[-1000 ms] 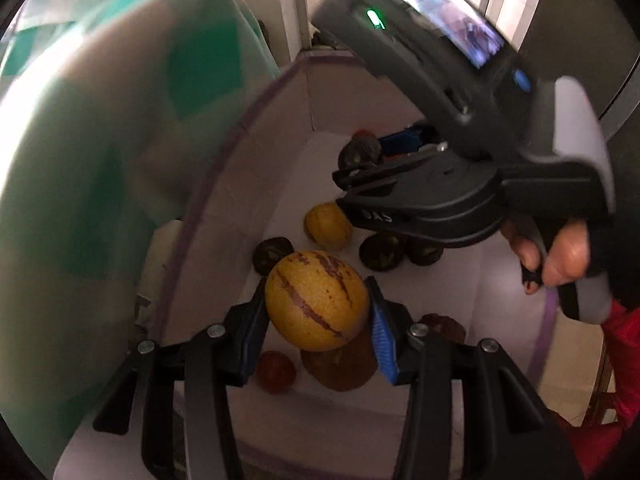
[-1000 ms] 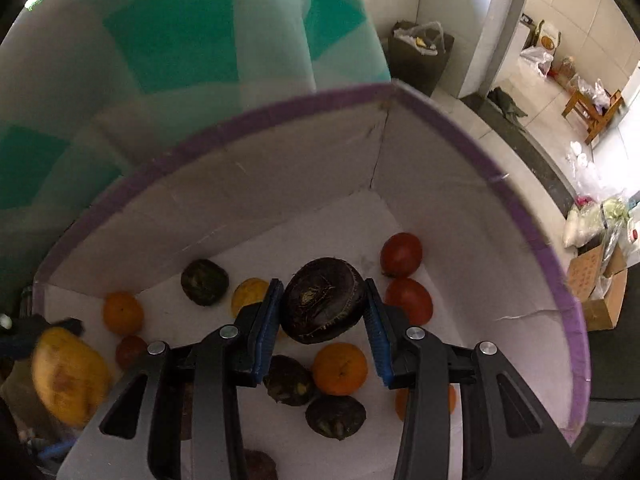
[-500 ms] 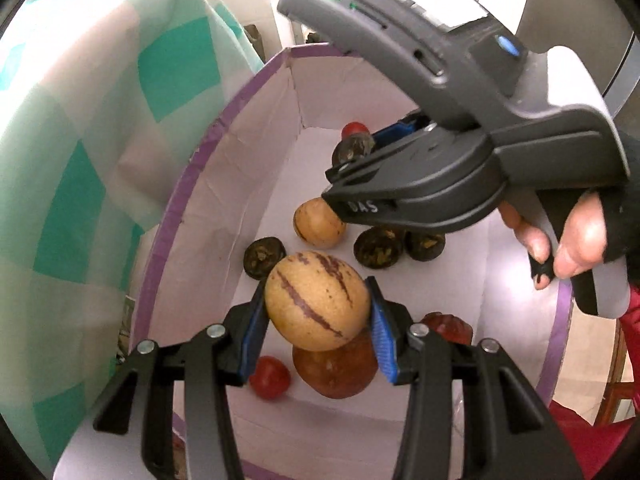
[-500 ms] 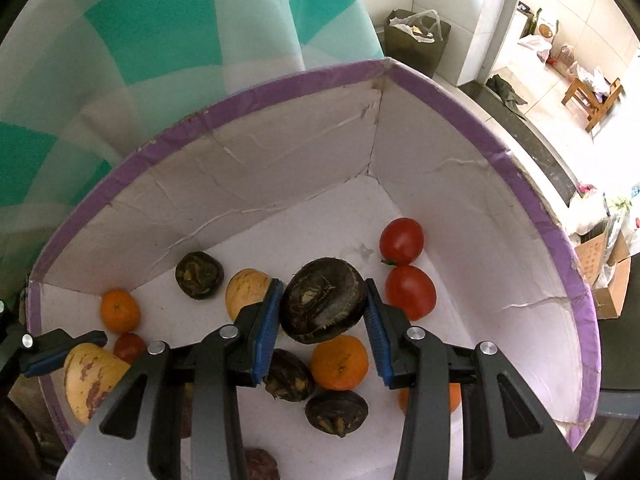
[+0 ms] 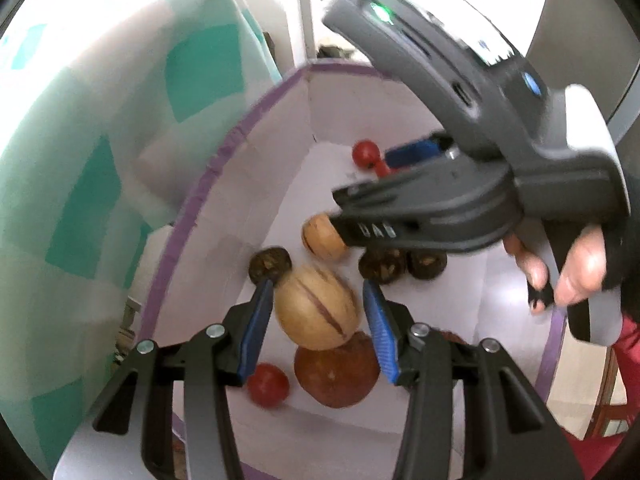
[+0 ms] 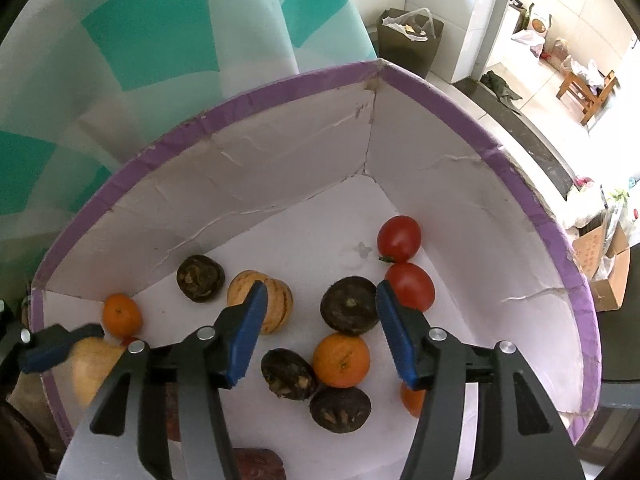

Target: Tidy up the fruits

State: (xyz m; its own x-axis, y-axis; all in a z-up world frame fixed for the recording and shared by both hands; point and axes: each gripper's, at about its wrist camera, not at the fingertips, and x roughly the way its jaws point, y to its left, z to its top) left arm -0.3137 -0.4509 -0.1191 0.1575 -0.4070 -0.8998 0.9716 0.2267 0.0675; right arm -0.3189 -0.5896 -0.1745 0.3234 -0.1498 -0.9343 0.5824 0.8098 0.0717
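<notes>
Fruits lie scattered inside the purple-rimmed white box. At lower centre of the left view, the left gripper has just been opening, with the striped yellow melon between its pads and a gap on the right. Lower centre in the right view, the right gripper has also just been opening, released, with the dark round fruit lying below between its pads.
</notes>
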